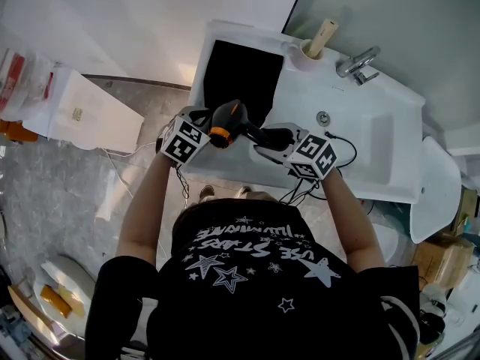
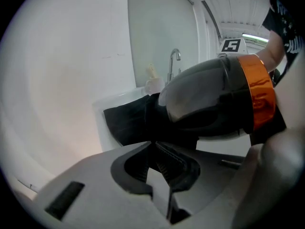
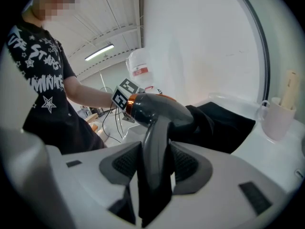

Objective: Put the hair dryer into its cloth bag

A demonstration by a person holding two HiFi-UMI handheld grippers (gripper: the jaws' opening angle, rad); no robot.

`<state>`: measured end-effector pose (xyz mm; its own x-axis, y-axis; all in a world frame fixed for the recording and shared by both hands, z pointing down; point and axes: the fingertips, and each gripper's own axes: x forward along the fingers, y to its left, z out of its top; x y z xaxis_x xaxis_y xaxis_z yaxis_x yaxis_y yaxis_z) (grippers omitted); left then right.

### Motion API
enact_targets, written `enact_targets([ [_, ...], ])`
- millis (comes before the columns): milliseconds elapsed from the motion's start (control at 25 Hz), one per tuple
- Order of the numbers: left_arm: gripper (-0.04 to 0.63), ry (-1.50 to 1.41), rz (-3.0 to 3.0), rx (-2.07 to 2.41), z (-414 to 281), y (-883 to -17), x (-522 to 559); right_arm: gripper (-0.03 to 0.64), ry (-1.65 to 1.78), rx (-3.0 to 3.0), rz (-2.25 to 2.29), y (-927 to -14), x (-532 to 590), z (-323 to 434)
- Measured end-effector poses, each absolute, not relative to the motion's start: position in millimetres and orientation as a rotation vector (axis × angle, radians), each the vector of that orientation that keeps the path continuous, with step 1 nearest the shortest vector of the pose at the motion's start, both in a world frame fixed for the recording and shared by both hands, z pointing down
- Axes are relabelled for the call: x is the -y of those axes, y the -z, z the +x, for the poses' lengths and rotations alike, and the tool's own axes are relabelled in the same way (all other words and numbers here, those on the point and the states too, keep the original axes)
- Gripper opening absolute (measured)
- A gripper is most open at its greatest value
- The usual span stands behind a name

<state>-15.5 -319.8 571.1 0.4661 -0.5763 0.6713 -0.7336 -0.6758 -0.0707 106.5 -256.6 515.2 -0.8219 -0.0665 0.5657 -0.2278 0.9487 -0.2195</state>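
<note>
A black hair dryer [image 1: 229, 117] with an orange ring hangs over the front left of the white sink counter [image 1: 307, 88]. My right gripper [image 1: 274, 142] is shut on its handle; in the right gripper view the handle [image 3: 155, 147] runs up between both pads. The black cloth bag [image 1: 240, 70] lies flat on the counter beyond the dryer's head. My left gripper [image 1: 202, 120] sits at the dryer's left. In the left gripper view its jaws stand pinched together [image 2: 155, 149] on the near edge of the bag [image 2: 128, 120], under the dryer's body [image 2: 214, 94].
A cup [image 1: 306, 54] with a wooden-handled brush stands at the counter's back, next to a chrome tap [image 1: 358, 62] and the basin [image 1: 375, 145]. A black cable [image 1: 341, 145] trails by the right gripper. A white cabinet [image 1: 90, 111] stands left, a toilet lid [image 1: 436, 190] right.
</note>
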Motion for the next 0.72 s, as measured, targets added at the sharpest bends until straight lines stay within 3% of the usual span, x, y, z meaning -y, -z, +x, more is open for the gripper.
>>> enact_targets([
  [720, 0.020, -0.696, 2.572, 1.080, -21, -526, 323, 0.192, -0.319, 2.492, 0.157, -518, 248, 106],
])
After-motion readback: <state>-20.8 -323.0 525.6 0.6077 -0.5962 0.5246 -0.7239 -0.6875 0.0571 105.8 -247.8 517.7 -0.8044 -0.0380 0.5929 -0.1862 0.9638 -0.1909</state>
